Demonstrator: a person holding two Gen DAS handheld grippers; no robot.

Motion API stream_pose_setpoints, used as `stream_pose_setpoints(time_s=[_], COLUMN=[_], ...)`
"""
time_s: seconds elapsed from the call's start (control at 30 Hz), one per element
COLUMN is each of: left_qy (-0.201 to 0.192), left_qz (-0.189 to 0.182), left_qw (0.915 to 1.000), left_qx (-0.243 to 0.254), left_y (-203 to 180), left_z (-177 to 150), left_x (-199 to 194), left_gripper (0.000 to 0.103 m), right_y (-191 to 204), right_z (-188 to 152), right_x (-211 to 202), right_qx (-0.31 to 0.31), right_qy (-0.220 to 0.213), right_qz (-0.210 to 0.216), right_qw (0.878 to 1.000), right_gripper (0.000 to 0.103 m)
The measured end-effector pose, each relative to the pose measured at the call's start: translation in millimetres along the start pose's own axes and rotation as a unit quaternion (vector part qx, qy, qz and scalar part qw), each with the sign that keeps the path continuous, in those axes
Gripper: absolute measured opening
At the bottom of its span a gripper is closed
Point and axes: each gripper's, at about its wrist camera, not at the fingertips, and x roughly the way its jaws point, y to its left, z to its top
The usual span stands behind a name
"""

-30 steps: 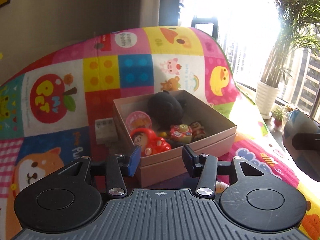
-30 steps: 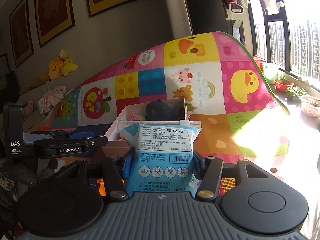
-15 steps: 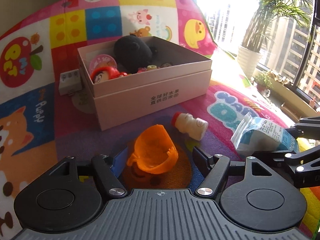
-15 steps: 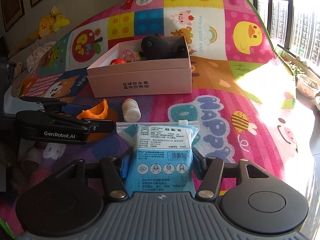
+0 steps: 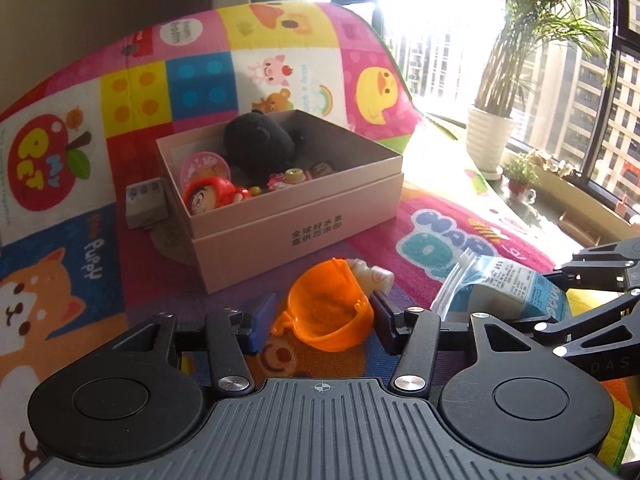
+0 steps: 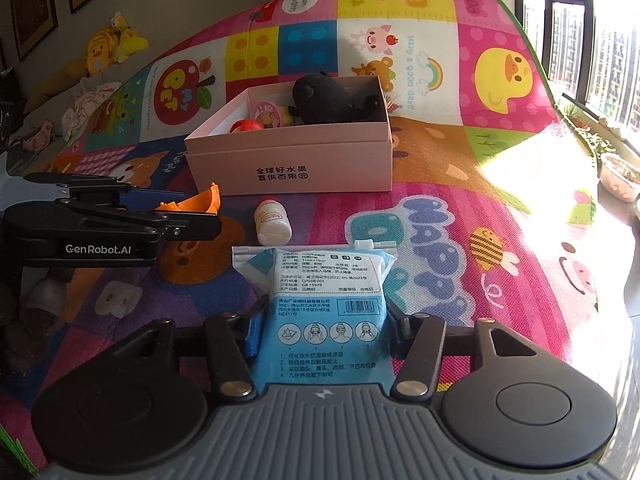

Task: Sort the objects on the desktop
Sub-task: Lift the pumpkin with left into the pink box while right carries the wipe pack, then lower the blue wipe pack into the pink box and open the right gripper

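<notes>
A pink open box (image 5: 296, 232) (image 6: 304, 168) sits on the play mat and holds a black plush (image 5: 256, 144), a red doll (image 5: 208, 196) and other small toys. An orange plastic cup (image 5: 328, 316) (image 6: 196, 204) lies between my left gripper's fingers; the left gripper (image 5: 320, 316) is open around it, with a gap on the left side. A small white bottle (image 5: 372, 276) (image 6: 272, 220) lies just behind the cup. My right gripper (image 6: 320, 320) is shut on a blue packet (image 6: 324, 300) (image 5: 500, 284), held low to the right of the left gripper.
A grey block (image 5: 144, 200) lies left of the box. The colourful play mat (image 6: 440, 216) covers the surface and rises behind the box. A potted palm (image 5: 492, 140) and window stand at the right. Yellow plush toys (image 6: 108, 44) sit far left.
My left gripper has dropped from above the box to the orange cup and closed in around it. My right gripper, still holding the packet, has lowered toward the mat.
</notes>
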Motion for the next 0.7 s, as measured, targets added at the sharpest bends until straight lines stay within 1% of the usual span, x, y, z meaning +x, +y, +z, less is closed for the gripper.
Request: stream_pose_setpoints(time_s=[0.07,0.13,0.23,0.3,0.37,0.43,0.47,0.5,0.53,0.6,0.7], left_qy=[-0.028,-0.055,-0.091,-0.094,-0.074,-0.051,-0.047,-0.049,-0.059,-0.079,-0.096], left_qz=[0.005,0.022,0.053,0.077,0.089,0.091,0.089,0.085,0.077,0.073,0.082], left_qw=[0.9996,0.998,0.9936,0.9915,0.9927,0.9944,0.9949,0.9952,0.9952,0.9938,0.9911], left_qx=[0.008,0.023,0.04,0.046,0.036,0.015,0.004,-0.005,-0.016,-0.03,-0.041], left_y=[-1,-1,0,3,10,19,24,26,30,36,46], left_z=[17,35,63,76,83,82,79,77,71,62,44], left_x=[-5,-4,12,34,57,73,75,73,65,47,21], left_gripper=[0.057,0.057,0.057,0.057,0.057,0.057,0.059,0.064,0.073,0.082,0.088], right_y=[-2,-4,-3,-1,1,0,0,-1,-2,-3,-5], right_z=[8,17,25,27,27,27,27,28,30,36,57], right_x=[-10,-22,-33,-35,-36,-35,-35,-35,-34,-31,-28], right_qx=[0.012,0.024,0.022,0.021,0.02,0.015,0.014,0.013,0.011,0.005,-0.014], right_qy=[-0.015,-0.034,-0.059,-0.063,-0.06,-0.057,-0.057,-0.056,-0.055,-0.059,-0.084], right_qz=[0.018,0.036,0.038,0.04,0.043,0.039,0.035,0.03,0.025,0.014,-0.007], right_qw=[1.0,0.998,0.997,0.997,0.997,0.998,0.998,0.998,0.998,0.998,0.996], right_gripper=[0.055,0.055,0.055,0.055,0.055,0.055,0.055,0.055,0.055,0.055,0.055])
